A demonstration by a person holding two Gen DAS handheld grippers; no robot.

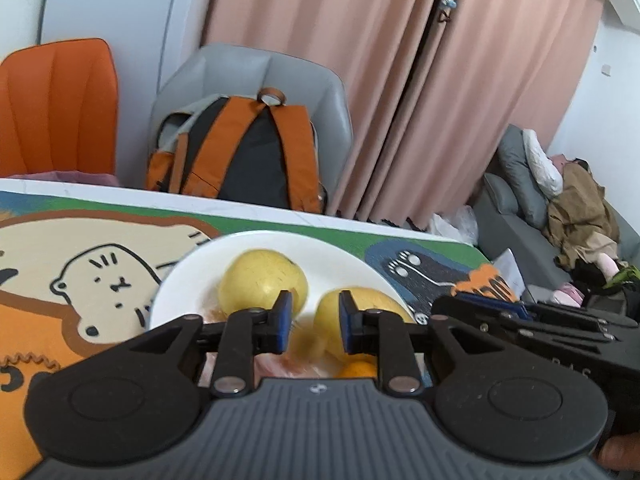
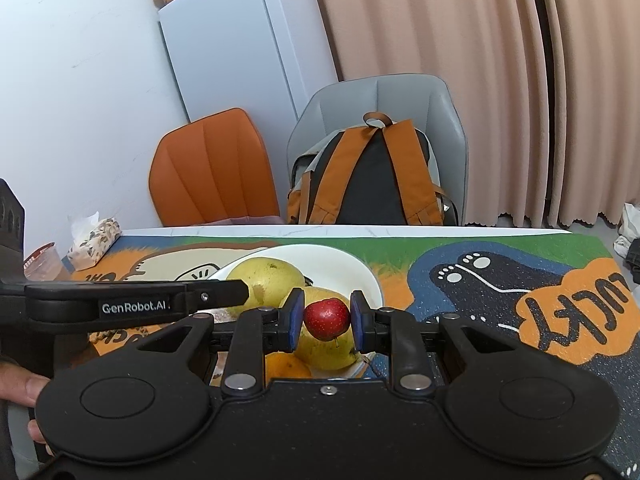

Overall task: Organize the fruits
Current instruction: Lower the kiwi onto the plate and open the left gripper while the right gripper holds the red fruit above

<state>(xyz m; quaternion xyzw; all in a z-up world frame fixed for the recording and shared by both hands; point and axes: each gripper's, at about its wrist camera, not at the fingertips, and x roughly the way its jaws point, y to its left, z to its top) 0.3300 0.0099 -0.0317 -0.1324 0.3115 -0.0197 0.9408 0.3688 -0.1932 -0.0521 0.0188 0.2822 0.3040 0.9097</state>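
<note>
Red fruit: we hold a small red speckled fruit (image 2: pixel 327 318) pinched between the blue pads of our right gripper (image 2: pixel 326 318), lifted just above the plate so it can be set among the others.
Right gripper: clamped on that red fruit, pads pressing both sides.
Left gripper: our left gripper (image 1: pixel 311 318) has its jaws slightly apart with nothing between them; we judge it waits empty over the fruit.
Orange: an orange (image 2: pixel 286 366) lies just beneath and left of the right fingers.
Pears: one yellow pear (image 2: pixel 326 346) sits directly under the red fruit, another pear (image 2: pixel 266 278) just beyond, to the left.
Plate: the white plate (image 2: pixel 370 280) gathers all the fruit, ahead of both grippers.
Mat: a cartoon table mat (image 2: pixel 500 280) lies under the plate.
Beyond: a backpack (image 2: pixel 368 176) rests on a grey chair (image 2: pixel 444 108) across the table.
</note>
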